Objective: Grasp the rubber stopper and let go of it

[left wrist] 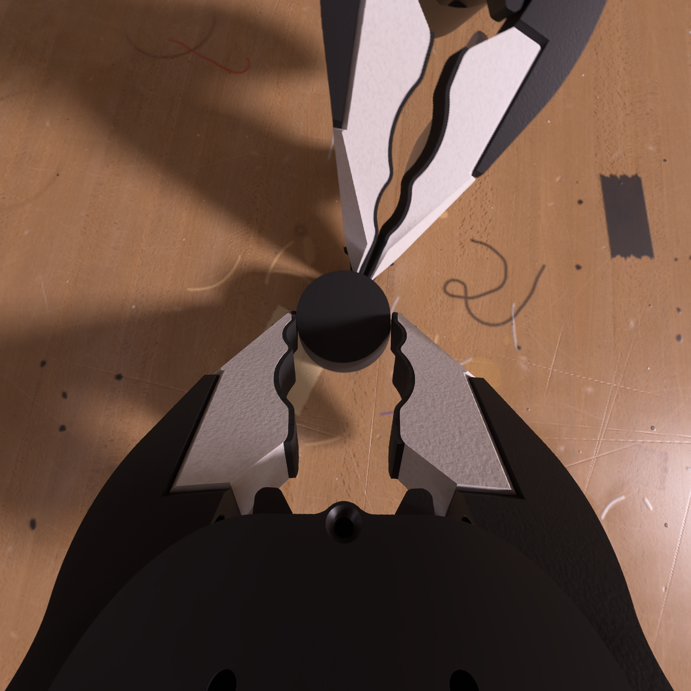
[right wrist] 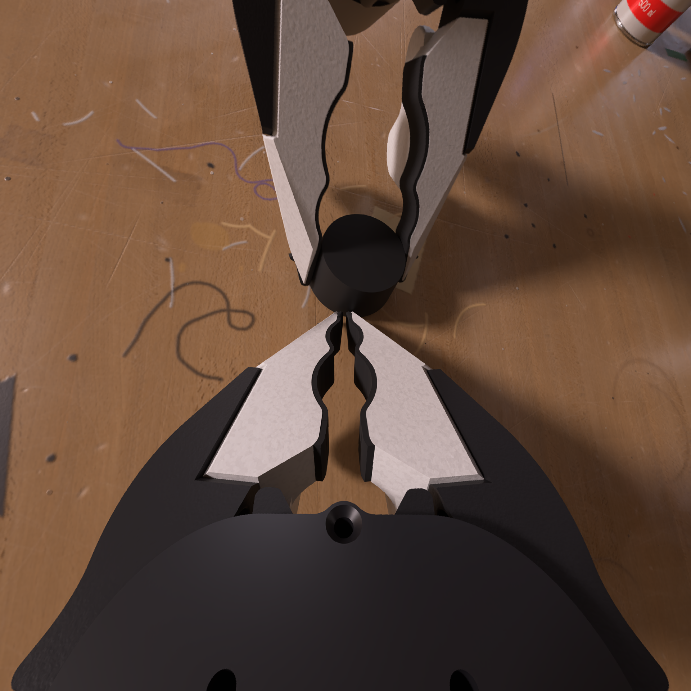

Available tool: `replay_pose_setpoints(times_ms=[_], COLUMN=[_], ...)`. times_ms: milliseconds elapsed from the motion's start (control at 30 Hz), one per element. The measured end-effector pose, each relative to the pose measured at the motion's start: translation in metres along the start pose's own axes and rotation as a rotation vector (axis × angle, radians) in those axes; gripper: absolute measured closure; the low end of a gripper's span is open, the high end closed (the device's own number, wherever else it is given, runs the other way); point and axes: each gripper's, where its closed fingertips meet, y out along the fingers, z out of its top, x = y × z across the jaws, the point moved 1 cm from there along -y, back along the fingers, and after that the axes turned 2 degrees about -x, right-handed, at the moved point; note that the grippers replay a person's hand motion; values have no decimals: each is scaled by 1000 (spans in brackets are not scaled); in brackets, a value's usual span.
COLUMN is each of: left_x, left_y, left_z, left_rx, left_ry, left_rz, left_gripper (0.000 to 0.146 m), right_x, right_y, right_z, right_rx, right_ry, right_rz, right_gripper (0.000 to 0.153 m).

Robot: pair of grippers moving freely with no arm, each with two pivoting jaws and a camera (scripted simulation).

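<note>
The rubber stopper (left wrist: 343, 324) is standing upright on the wooden table (left wrist: 112, 261), its short axis pointing up off the surface and its wider flat face turned toward the cameras; the body is narrowing slightly toward the table. The left tool (left wrist: 343, 321) is bracketing it at the fingertips, one pad on each side of the stopper's round wall, with the jaws spread only as far as the stopper's width. In the right wrist view the same grip is showing from the opposite side, the left tool (right wrist: 361, 258) reaching in from the top edge and its fingertips (right wrist: 308, 258) pressing against the stopper (right wrist: 361, 258).

The right tool (right wrist: 344, 316) is sitting with its jaws nearly together, just a thin slit between the tips, holding nothing; its tips are lying just beside the stopper's base, and whether they are touching it cannot be told. The two tools are facing each other across the stopper.

To both sides of the stopper the table is lying open, marked by scratches, thread scraps and a dark strip of tape (left wrist: 626, 217) well apart. A bottle with a red and white label (right wrist: 650, 18) is lying at the far corner in the right wrist view.
</note>
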Motion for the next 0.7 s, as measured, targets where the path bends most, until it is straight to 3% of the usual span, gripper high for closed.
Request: replay_pose_setpoints(times_ms=[300,400,700], left_x=[-2,-4,-7], left_y=[3,2,-2], left_z=[5,3,3], left_rx=[34,22,-21], left_ry=[-13,-15,-124], left_rz=[17,38,126], left_gripper=[95,95,48], right_x=[-1,3,12], right_y=[-1,-8,-19], right_z=[1,-1,-18], right_rx=[15,43,4], right_ry=[92,112,331], right_rz=[47,23,-27], right_gripper=[149,140,139])
